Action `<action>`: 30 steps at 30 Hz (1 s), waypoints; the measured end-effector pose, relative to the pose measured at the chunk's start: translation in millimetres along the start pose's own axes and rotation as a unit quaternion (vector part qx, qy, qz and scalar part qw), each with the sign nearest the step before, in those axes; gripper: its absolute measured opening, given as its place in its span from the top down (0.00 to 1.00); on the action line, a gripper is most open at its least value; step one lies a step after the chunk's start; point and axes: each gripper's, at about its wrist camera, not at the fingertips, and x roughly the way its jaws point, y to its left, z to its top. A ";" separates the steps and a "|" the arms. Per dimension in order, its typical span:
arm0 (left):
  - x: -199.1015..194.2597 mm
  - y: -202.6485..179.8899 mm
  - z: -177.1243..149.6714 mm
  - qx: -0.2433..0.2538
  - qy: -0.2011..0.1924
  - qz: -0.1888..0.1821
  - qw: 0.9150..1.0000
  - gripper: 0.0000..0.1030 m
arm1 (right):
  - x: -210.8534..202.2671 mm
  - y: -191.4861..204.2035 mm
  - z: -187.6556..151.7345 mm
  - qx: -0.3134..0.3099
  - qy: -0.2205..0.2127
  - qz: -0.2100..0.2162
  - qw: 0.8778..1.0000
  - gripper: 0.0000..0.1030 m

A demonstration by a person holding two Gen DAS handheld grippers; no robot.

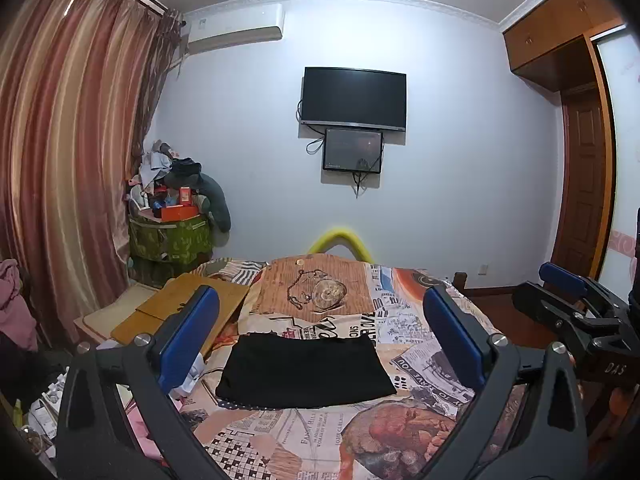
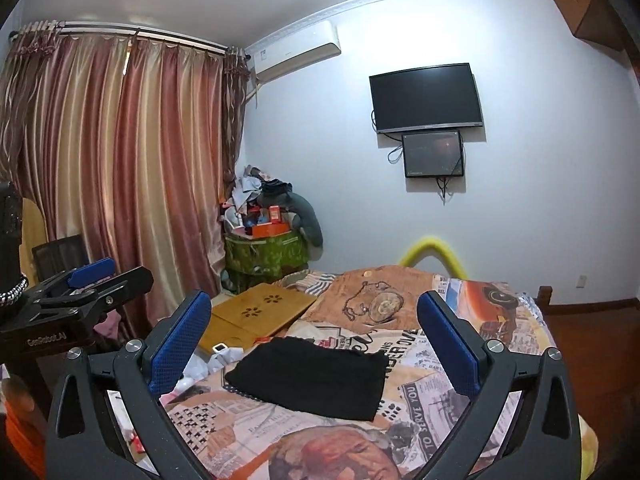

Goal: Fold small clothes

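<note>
Right wrist alone: white gadget [image 2: 219,347] beside wooden lap desk [image 2: 256,314].

You see a plain black garment [image 1: 306,372] on a bedspread [image 1: 424,364] printed with newspaper clippings, a crossword grid and orange-brown pictures. Your grippers' fingers [image 1: 188,336] are black with blue pads, and the curtain [image 1: 68,152] runs in pink, maroon and gold vertical stripes. The wall [image 1: 460,160] is pale bluish white, the TV [image 1: 354,98] black, the bin [image 1: 170,240] green with a leafy print.
</note>
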 end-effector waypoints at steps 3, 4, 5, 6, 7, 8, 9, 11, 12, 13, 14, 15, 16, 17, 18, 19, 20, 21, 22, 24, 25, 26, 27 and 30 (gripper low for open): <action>0.4 0.5 -0.9 0.001 0.001 0.001 1.000 0.00 | -0.6 -0.4 -0.2 0.001 0.000 -0.001 1.000 0.01; 0.9 1.0 -0.8 0.001 0.001 0.001 1.000 0.00 | -0.1 -0.7 -0.6 0.002 0.001 -0.002 1.000 0.01; 0.4 0.0 -0.7 0.001 0.000 0.002 1.000 0.00 | 0.2 -1.3 -0.3 0.003 0.002 -0.002 1.000 0.01; 0.5 -0.2 -0.6 0.001 0.000 0.003 1.000 0.00 | 0.5 -2.2 0.0 0.004 0.003 -0.003 1.000 0.01; 0.7 -0.2 -1.3 0.001 0.001 0.002 1.000 0.00 | 0.6 -3.0 0.2 0.004 0.004 -0.003 1.000 0.01; 1.4 0.1 -1.5 0.000 0.001 0.003 1.000 0.00 | 0.6 -3.4 0.2 0.005 0.005 -0.003 1.000 0.01; 0.7 -0.2 -1.3 0.000 0.001 0.002 1.000 0.00 | 0.2 -3.8 0.3 0.005 0.006 -0.003 1.000 0.01; 1.4 0.4 -1.4 0.000 0.001 0.001 1.000 0.00 | -0.3 -4.0 0.0 0.006 0.007 -0.002 1.000 0.01; 2.6 1.4 -2.2 0.001 0.002 0.001 1.000 0.00 | -0.4 -4.1 0.6 0.006 0.007 -0.003 1.000 0.01; 2.5 1.6 -2.3 0.001 0.002 0.001 1.000 0.00 | -1.0 -4.5 1.0 0.007 0.007 -0.003 1.000 0.01; 2.6 1.6 -2.3 0.001 0.002 0.000 1.000 0.00 | -1.3 -4.8 1.3 0.007 0.008 -0.004 1.000 0.01; 2.5 1.2 -2.0 0.001 0.002 0.000 1.000 0.00 | -1.7 -5.1 1.8 0.008 0.008 -0.004 1.000 0.01; 3.0 1.4 -2.6 0.001 0.001 -0.001 1.000 0.00 | -2.2 -5.5 1.8 0.009 0.008 -0.004 1.000 0.01; 3.3 2.6 -3.9 0.002 0.001 -0.001 1.000 0.00 | -3.2 -5.8 2.8 0.009 0.007 -0.004 1.000 0.01; 3.5 3.5 -5.0 0.002 0.000 0.000 1.000 0.00 | -3.5 -5.8 2.6 0.009 0.007 -0.004 1.000 0.01; 3.8 4.0 -5.6 0.002 -0.001 0.000 1.000 0.00 | -4.2 -6.0 2.9 0.009 0.006 -0.005 1.000 0.01; 3.8 4.4 -6.4 0.002 0.000 -0.001 1.000 0.00 | -4.6 -5.9 3.1 0.009 0.006 -0.005 1.000 0.01; 3.7 5.3 -7.1 0.002 0.000 -0.002 1.000 0.00 | -4.9 -6.3 3.5 0.010 0.005 -0.005 1.000 0.01; 3.6 5.9 -7.7 0.002 -0.001 -0.001 1.000 0.00 | -5.1 -6.9 3.3 0.010 0.005 -0.005 1.000 0.01; 3.6 6.0 -7.2 0.003 -0.001 -0.002 1.000 0.00 | -5.6 -7.3 3.8 0.009 0.006 -0.005 1.000 0.01; 3.7 6.2 -7.3 0.003 -0.001 -0.002 1.000 0.00 | -5.1 -7.2 2.9 0.009 0.006 -0.005 1.000 0.01; 3.9 6.3 -7.5 0.002 -0.001 -0.001 1.000 0.00 | -5.6 -7.2 3.1 0.009 0.007 -0.005 1.000 0.01; 3.8 6.0 -7.1 0.002 0.000 -0.002 1.000 0.00 | -6.1 -7.3 3.5 0.010 0.007 -0.005 1.000 0.01; 3.5 6.2 -7.2 0.002 -0.001 -0.002 1.000 0.00 | -8.1 -7.0 5.2 0.011 0.007 -0.004 1.000 0.01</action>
